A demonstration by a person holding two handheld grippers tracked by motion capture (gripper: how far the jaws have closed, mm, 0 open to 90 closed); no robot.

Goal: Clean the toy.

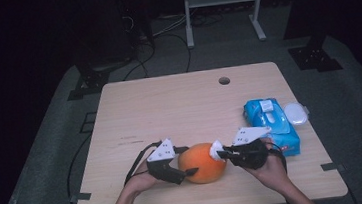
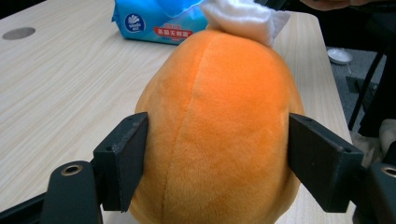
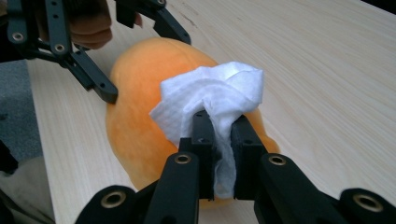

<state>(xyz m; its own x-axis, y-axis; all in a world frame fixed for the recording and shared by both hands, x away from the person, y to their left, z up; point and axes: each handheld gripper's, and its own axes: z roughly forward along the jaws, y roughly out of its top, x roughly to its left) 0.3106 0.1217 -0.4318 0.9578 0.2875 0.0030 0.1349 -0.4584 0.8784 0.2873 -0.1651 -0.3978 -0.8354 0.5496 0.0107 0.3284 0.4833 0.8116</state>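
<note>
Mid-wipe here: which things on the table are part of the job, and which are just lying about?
In the job: orange plush toy, held between the left gripper's jaws; white wipe, pinched in the right gripper and on the toy.
Lying about: blue wipes pack; white lid beside it.

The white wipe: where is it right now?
The white wipe is pinched in the right gripper, pressed against the orange plush toy, high view near edge.
</note>
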